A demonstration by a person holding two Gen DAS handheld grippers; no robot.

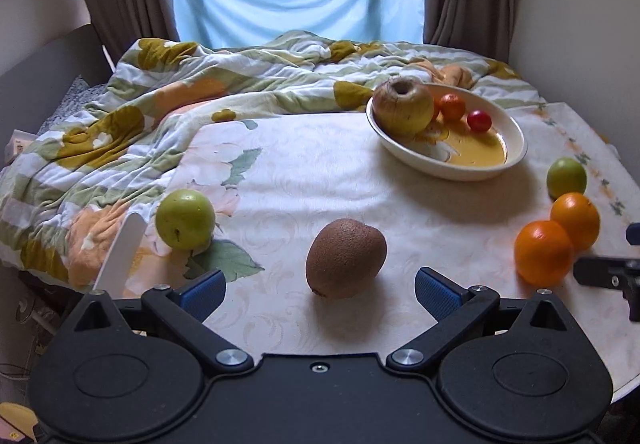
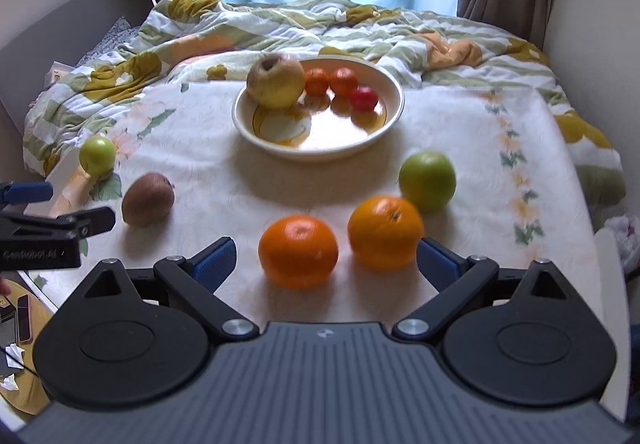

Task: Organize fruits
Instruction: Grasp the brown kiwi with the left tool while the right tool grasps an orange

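A cream bowl (image 1: 508, 160) (image 2: 384, 132) holds a yellowish apple (image 1: 402, 106) (image 2: 276, 81), small orange fruits (image 1: 452, 106) (image 2: 343, 80) and a red one (image 1: 479, 121) (image 2: 364, 98). On the cloth lie a kiwi (image 1: 346, 258) (image 2: 148, 199), two green apples (image 1: 185, 219) (image 1: 566, 177) (image 2: 97, 155) (image 2: 427, 180) and two oranges (image 1: 543, 253) (image 1: 575, 221) (image 2: 298, 251) (image 2: 385, 231). My left gripper (image 1: 320, 290) is open, the kiwi just ahead between its fingers. My right gripper (image 2: 326, 264) is open, with both oranges between its fingertips.
A floral tablecloth (image 1: 312, 172) covers the table, whose left edge is near the green apple. A rumpled floral duvet (image 1: 160, 104) lies on the bed behind. Curtains and a blue sheet hang at the window. The left gripper's side (image 2: 48, 232) shows in the right wrist view.
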